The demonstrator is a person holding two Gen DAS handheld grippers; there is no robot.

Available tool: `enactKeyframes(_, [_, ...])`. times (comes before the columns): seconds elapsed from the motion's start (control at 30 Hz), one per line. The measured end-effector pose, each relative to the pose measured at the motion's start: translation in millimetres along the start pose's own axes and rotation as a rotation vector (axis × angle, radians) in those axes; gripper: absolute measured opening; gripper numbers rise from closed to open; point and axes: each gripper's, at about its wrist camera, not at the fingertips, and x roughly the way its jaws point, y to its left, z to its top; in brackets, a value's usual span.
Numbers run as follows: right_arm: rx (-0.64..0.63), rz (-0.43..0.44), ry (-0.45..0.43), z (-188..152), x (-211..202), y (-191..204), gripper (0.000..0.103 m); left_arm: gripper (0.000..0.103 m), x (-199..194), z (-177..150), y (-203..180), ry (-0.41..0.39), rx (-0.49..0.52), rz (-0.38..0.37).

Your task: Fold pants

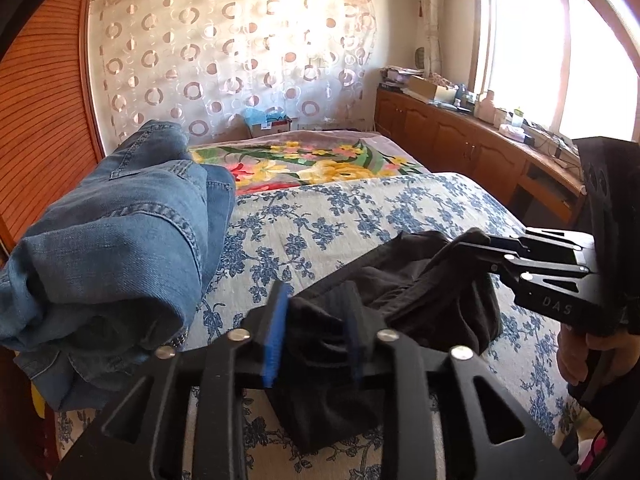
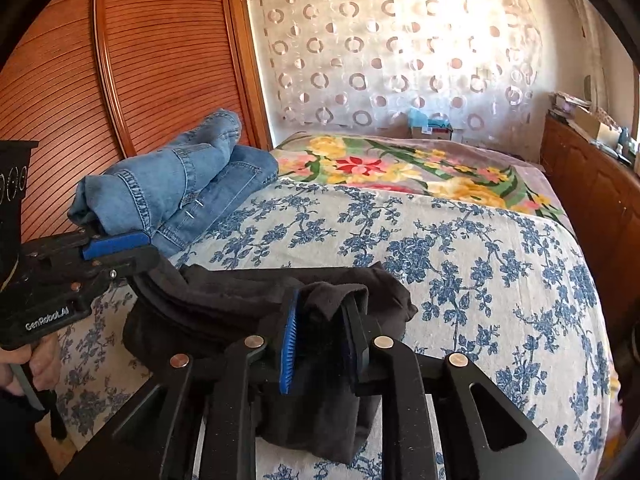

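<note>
Black pants (image 1: 432,280) lie bunched in a small thick bundle on the blue-flowered bed (image 1: 360,208), near its front edge. Both tools have cloth between their pads: the left gripper (image 1: 316,344) on one end, the right gripper (image 2: 320,344) on the other, jaws narrow. I think the folding is mostly done, but the bundle looks lumpy and needs smoothing. Folded blue jeans (image 2: 180,184) sit nearby.
</note>
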Motion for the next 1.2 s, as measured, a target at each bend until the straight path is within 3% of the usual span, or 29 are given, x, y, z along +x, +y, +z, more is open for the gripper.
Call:
enactKeyframes(0.07, [-0.001, 0.004, -0.007, -1.2, -3.9, -1.0, 0.027, 0.048, -2.9, 0.3, -1.3, -0.004, 0.000, -0.020])
enactKeyframes(0.2, [0.006, -0.017, -0.023, -2.2, -10.0, -4.2, 0.050, 0.062, -9.5, -1.5, -2.7, -0.017, 0.000, -0.035])
enactKeyframes(0.23, [0.011, -0.014, -0.026, -2.3, -11.7, -5.6, 0.051, 0.064, -10.2, -2.0, -4.2, -0.017, 0.003, -0.034])
enactKeyframes(0.4, [0.021, -0.013, -0.016, -10.1, -20.1, -11.5, 0.051, 0.066, -16.0, -14.6, -10.7, -0.014, 0.022, -0.035])
enactKeyframes(0.8, [-0.023, 0.022, 0.081, -56.6, -41.3, -10.3, 0.051, 0.066, -9.3, -54.2, -5.5, 0.083, 0.029, -0.037])
enactKeyframes(1.13, [-0.079, 0.020, 0.136, -63.9, -30.2, -3.7, 0.051, 0.065, -1.5, -70.2, -2.1, 0.135, 0.039, -0.037])
enactKeyframes(1.2, [-0.086, 0.020, 0.154, -63.0, -25.9, -3.4, 0.046, 0.061, 0.3, -71.5, 0.5, 0.140, 0.030, -0.029])
